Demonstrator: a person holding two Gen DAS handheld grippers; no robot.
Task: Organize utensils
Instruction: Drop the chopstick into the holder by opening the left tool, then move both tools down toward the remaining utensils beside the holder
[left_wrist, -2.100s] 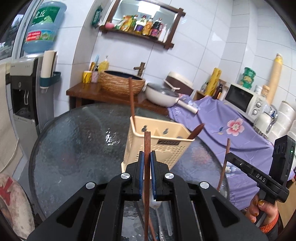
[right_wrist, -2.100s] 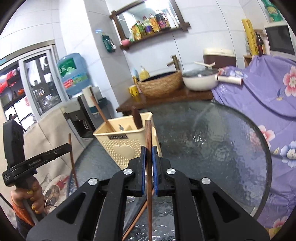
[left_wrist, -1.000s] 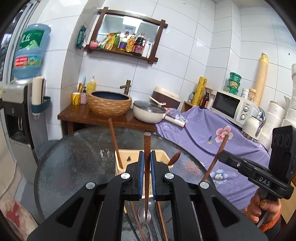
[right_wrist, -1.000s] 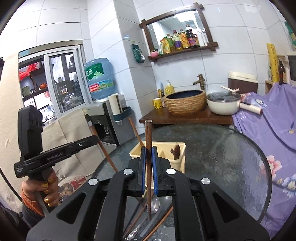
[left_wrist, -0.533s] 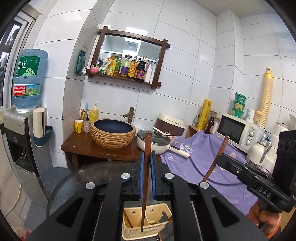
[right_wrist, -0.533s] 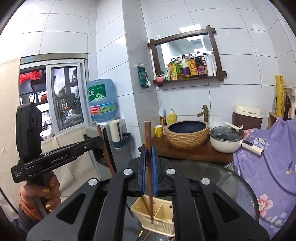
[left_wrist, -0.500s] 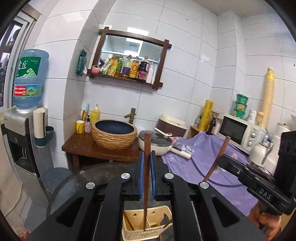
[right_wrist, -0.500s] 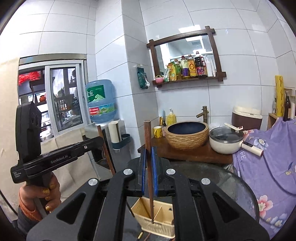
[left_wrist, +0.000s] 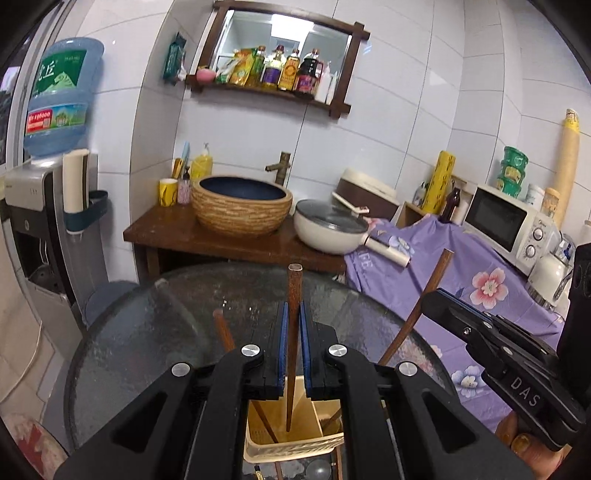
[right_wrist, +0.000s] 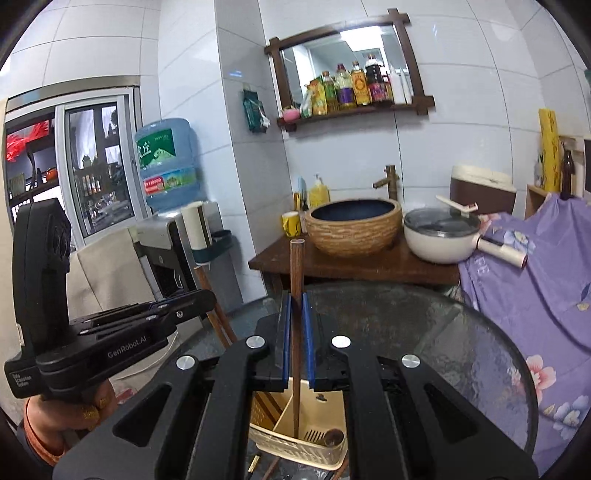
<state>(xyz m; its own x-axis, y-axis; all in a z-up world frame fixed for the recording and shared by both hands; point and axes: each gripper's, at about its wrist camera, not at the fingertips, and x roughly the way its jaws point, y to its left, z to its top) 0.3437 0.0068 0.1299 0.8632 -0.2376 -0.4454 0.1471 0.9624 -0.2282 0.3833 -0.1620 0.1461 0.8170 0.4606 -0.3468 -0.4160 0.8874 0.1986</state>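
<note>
My left gripper (left_wrist: 293, 310) is shut on a brown wooden chopstick (left_wrist: 294, 291) held nearly upright. Its lower tip points into the beige utensil basket (left_wrist: 295, 448) on the round glass table (left_wrist: 147, 332). My right gripper (right_wrist: 296, 299) is shut on a second chopstick (right_wrist: 296, 266), whose tip hangs in a basket compartment (right_wrist: 314, 417). I cannot tell whether either tip touches the bottom. Each view shows the other gripper: the right gripper (left_wrist: 434, 301) with its chopstick (left_wrist: 424, 295), and the left gripper (right_wrist: 205, 297) with its chopstick (right_wrist: 214, 314). Another stick (left_wrist: 221, 330) stands in the basket.
Loose utensils, among them a spoon (left_wrist: 317, 469), lie on the glass in front of the basket. Behind the table a wooden counter (left_wrist: 207, 236) carries a woven basin (left_wrist: 242, 206) and a white pan (left_wrist: 328, 229). A purple floral cloth (left_wrist: 461, 280) and a microwave (left_wrist: 506, 221) are at the right; a water dispenser (right_wrist: 166, 236) is at the left.
Both grippers have moved with their chopsticks and both views have tipped downward. More of the glass table shows, and each chopstick tip now hangs in the basket's opening.
</note>
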